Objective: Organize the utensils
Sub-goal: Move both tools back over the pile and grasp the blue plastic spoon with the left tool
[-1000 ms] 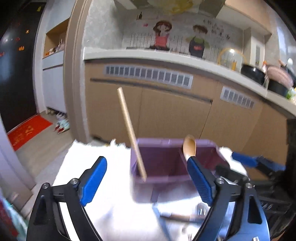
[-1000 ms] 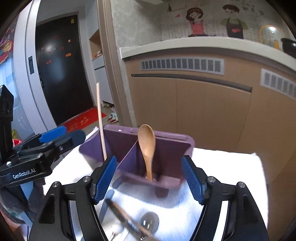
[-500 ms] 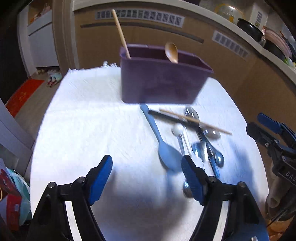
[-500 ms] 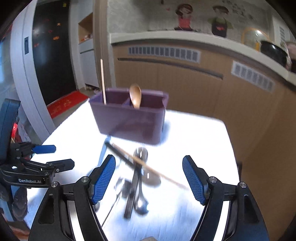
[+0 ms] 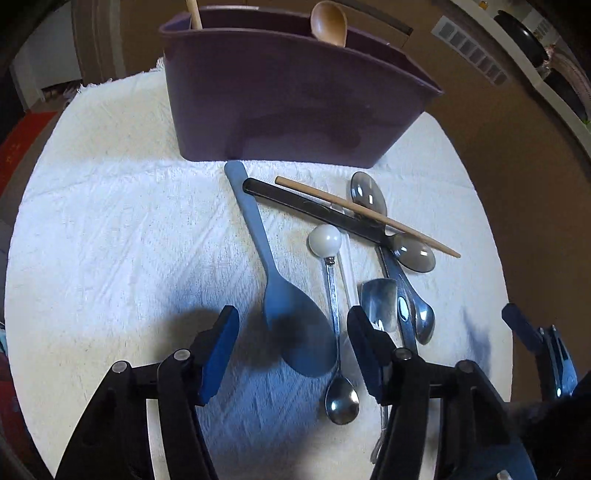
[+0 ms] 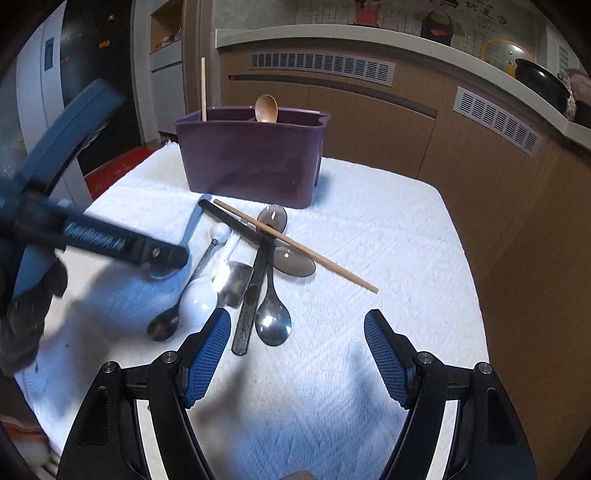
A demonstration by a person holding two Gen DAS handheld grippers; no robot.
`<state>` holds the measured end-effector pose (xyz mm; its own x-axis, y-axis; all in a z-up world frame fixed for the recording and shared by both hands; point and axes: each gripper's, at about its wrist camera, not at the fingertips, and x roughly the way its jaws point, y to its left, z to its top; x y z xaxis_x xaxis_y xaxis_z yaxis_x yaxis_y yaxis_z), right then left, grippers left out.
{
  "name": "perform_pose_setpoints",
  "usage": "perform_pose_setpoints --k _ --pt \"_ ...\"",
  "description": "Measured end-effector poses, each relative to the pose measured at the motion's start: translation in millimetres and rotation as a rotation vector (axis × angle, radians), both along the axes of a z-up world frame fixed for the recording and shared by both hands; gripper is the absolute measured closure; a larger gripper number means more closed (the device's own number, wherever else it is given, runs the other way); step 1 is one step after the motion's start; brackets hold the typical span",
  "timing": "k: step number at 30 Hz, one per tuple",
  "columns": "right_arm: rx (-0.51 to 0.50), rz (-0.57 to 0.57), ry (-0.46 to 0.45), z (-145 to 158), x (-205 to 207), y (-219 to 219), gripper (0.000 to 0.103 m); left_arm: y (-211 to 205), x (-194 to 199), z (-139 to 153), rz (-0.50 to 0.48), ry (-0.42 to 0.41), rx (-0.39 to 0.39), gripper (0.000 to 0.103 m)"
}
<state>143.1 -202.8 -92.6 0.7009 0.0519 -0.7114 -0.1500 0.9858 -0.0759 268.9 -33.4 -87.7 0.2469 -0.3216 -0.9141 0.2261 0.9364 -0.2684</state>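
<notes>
A purple utensil caddy (image 5: pixel 288 99) (image 6: pixel 255 158) stands at the far side of the white towel, holding a wooden spoon (image 5: pixel 330 23) (image 6: pixel 266 108) and one chopstick (image 6: pixel 203 88). Loose utensils lie in front of it: a blue spatula spoon (image 5: pixel 291 317), a black-handled spoon (image 5: pixel 332 214), a wooden chopstick (image 5: pixel 365 214) (image 6: pixel 295 245), a white-knobbed metal spoon (image 5: pixel 334 306), and other metal spoons (image 6: pixel 272 317). My left gripper (image 5: pixel 291 350) is open, low over the blue spoon's bowl. My right gripper (image 6: pixel 297 354) is open and empty above bare towel, right of the pile.
The white towel (image 6: pixel 369 229) covers the table; its right and far edges drop off toward brown kitchen cabinets (image 6: pixel 388 122). The left gripper's body (image 6: pixel 85 236) crosses the left of the right wrist view. A red mat (image 5: pixel 14 147) lies on the floor at left.
Both grippers have pulled back from the caddy and dropped toward the table. The left one now hovers over the blue spoon; the right one sits over bare towel beside the pile.
</notes>
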Motion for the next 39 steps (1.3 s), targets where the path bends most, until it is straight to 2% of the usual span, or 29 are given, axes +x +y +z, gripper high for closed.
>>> perform_pose_setpoints --k 4,9,12,14,16,21,22,23,26,34,36,38,39 --pt "0.007 -0.003 0.007 -4 3 -6 0.028 -13 6 -4 -0.036 -0.023 0.092 0.05" --pt "0.035 -0.024 0.027 -11 10 -14 0.028 -18 3 -4 -0.059 -0.055 0.121 0.05" --pt "0.05 -0.029 0.038 -14 12 -15 0.028 -18 -4 -4 -0.072 -0.071 0.128 0.056" --pt "0.05 -0.029 0.042 -16 12 -15 0.028 -19 -11 -5 -0.083 -0.082 0.146 0.065" --pt "0.051 -0.028 0.046 -16 12 -14 0.028 -17 -17 -4 -0.097 -0.103 0.159 0.067" --pt "0.043 -0.02 0.042 -15 9 -10 0.028 -2 -27 -3 -0.085 -0.1 0.13 0.076" --pt "0.041 -0.019 0.042 -15 9 -9 0.028 2 -31 -2 -0.081 -0.1 0.126 0.081" --pt "0.04 -0.017 0.042 -14 9 -8 0.028 6 -33 -1 -0.079 -0.098 0.124 0.096" --pt "0.035 -0.01 0.043 -13 7 -6 0.028 19 -45 -2 -0.079 -0.09 0.118 0.096" --pt "0.031 0.045 0.056 -10 7 12 0.028 61 -87 4 -0.057 -0.125 0.167 0.095" --pt "0.039 0.073 0.069 -10 7 19 0.028 63 -88 9 -0.045 -0.132 0.176 0.091" --pt "0.049 0.101 0.086 -10 9 26 0.028 69 -95 13 -0.037 -0.146 0.17 0.076" --pt "0.055 0.113 0.094 -10 11 29 0.028 72 -99 16 -0.033 -0.16 0.159 0.071"
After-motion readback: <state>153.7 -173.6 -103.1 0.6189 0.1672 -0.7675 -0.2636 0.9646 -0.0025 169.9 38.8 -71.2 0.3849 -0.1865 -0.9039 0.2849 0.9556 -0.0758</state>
